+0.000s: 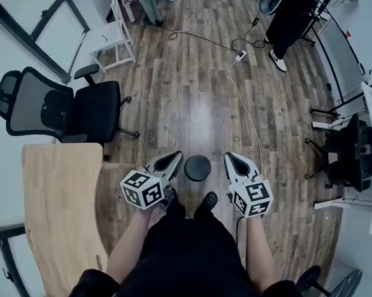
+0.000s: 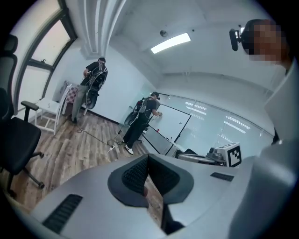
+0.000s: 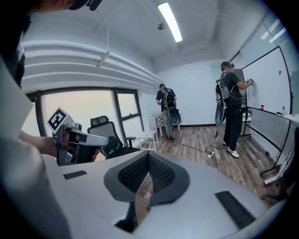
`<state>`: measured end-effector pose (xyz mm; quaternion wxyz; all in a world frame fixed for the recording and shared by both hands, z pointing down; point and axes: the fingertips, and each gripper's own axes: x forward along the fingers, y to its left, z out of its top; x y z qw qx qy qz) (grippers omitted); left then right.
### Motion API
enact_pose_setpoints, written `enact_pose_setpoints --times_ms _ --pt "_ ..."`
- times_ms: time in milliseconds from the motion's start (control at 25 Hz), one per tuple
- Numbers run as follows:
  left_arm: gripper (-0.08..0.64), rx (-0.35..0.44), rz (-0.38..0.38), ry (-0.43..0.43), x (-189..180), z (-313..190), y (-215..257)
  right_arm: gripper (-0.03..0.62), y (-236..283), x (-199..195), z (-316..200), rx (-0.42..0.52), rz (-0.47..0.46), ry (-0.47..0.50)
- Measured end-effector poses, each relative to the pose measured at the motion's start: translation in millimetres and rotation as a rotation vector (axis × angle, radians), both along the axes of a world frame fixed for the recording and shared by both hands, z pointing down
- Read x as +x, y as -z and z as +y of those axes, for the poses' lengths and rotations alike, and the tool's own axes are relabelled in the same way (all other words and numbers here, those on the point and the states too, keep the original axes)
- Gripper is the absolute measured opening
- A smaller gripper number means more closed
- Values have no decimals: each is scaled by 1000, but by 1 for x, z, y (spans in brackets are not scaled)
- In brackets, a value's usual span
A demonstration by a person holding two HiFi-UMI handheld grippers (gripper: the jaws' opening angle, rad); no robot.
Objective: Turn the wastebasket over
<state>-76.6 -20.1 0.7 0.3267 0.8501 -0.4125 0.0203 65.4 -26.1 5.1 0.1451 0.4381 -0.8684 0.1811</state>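
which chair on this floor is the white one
The plain chair at the head view's upper left. The swivel chair by the wooden table and the right-hand chair are black.

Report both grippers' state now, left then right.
Left gripper: closed, nothing between its jaws.
Right gripper: closed, nothing between its jaws.
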Motion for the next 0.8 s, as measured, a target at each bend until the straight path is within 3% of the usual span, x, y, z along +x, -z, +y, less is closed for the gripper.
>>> enact_pose_setpoints --times_ms 320,800 --pt "18 119 -6 -11 -5 7 64 32 50 5 25 93 -1 -24" --pt "18 124 -38 -55 -3 21 64 32 52 -9 44 84 -10 -3"
